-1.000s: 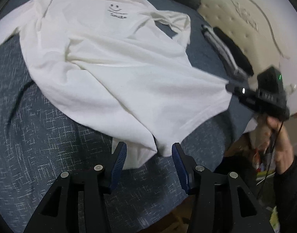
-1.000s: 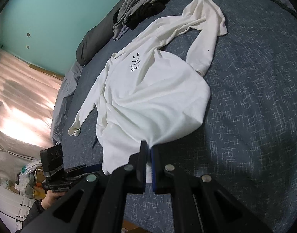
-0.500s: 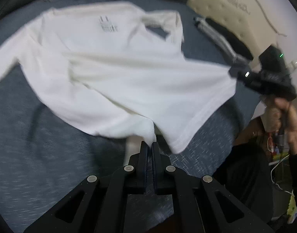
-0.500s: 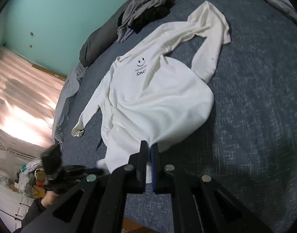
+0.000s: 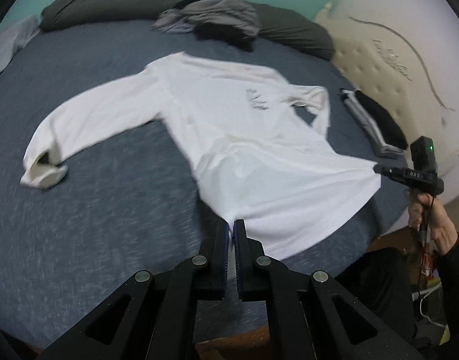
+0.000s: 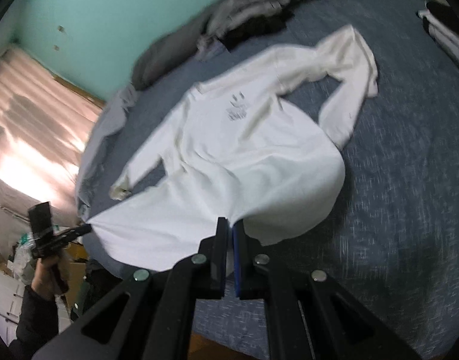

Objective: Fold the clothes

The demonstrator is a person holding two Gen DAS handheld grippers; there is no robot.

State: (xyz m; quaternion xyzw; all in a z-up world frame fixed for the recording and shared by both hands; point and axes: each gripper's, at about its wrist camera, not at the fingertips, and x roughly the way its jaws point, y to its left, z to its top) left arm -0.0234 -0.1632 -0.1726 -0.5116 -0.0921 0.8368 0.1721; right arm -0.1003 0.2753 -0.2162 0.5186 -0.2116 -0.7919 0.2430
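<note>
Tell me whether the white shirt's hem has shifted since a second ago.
Yes. The white shirt hem is pulled out toward the bed near edge, between left gripper and right gripper.

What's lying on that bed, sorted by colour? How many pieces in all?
White: 1, the long-sleeved shirt, its hem pinched by both grippers
Grey: 1, the crumpled garment heap
Black and grey striped: 1, the folded garment
Dark grey: 1, the long pillow
Total: 4

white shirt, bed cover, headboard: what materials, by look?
White shirt: soft matte knit, probably cotton; it drapes and creases. Bed cover: woven blue-grey fabric, heathered flecks, matte. Headboard: cream padded upholstery, likely faux leather; tufted dimples, slight sheen.
</note>
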